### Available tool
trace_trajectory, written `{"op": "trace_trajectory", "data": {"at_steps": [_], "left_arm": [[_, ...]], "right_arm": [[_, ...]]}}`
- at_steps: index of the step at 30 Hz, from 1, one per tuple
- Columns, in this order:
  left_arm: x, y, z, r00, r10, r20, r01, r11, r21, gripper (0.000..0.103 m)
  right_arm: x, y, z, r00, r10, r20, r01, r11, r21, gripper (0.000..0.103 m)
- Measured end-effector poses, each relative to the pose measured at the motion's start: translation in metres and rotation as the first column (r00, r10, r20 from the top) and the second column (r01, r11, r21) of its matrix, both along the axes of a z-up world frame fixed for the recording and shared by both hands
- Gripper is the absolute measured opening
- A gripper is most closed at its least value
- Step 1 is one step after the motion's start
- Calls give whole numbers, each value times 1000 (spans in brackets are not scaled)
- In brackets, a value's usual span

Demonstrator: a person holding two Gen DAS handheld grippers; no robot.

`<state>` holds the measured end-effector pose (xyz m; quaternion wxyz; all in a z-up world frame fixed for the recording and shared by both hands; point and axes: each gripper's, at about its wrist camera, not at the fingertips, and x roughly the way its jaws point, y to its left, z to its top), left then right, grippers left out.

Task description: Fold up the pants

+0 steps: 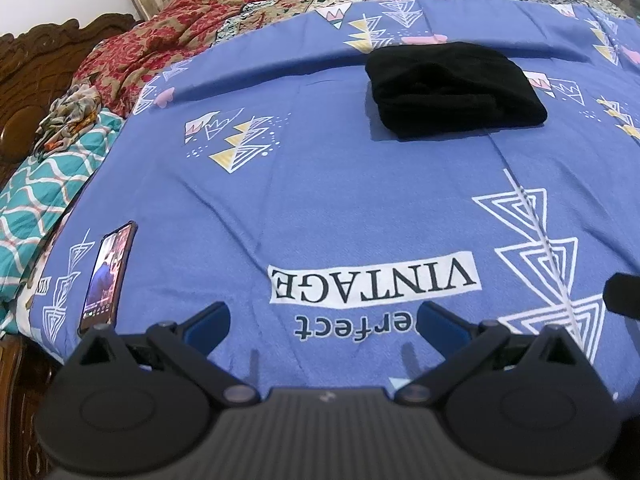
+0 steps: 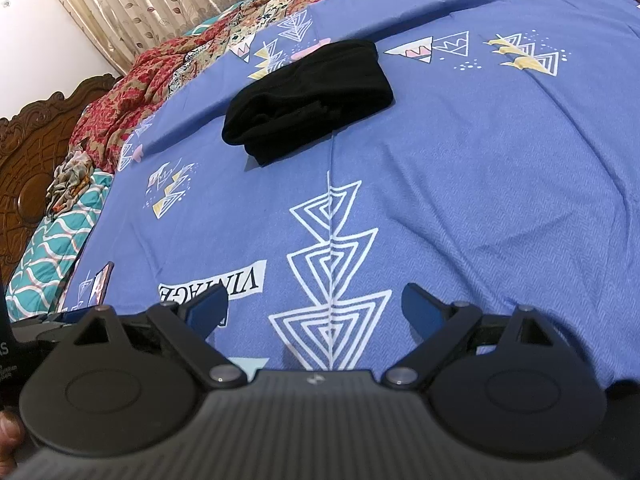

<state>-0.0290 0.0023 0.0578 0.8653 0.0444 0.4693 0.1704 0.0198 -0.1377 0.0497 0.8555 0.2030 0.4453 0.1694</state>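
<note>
- The bed sheet, blue with white triangle prints, covers most of what both cameras see, and everything else sits on it or at its edge
- Past the sheet's far edge lies a red floral quilt, with a teal wavy blanket off its left side, next to a carved headboard
- The pants lie toward the far part of the sheet as a compact black bundle, layers stacked, looking already folded; in the right view the pants show a rounded fold edge facing the headboard side
- The left gripper hangs over the near part of the sheet, its jaws spread wide and holding nothing, well apart from the pants
- The right gripper is likewise wide apart and empty, over the near sheet
- A phone with a lit screen lies on the sheet's near left corner, well apart from the pants
- My judgement: the folding seems finished or nearly so; if a tidy-up is wanted, bring both grippers in low from the near side, square the loose front edge and press the stack flat rather than lifting it, since the soft layers would slump apart
- Writing on the sheet, upside down from here: "VINTAGE" in a white box, and beneath it "erfect", its first letter hidden by the left gripper
</note>
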Motion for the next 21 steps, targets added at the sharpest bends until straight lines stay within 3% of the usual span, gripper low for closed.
{"op": "trace_trajectory", "data": {"at_steps": [21], "left_arm": [[-1,-1,0,1000,-7,2,7,1000,-6,103]], "right_arm": [[-2,3,0,1000,0,1,0,1000,-2,95]]}}
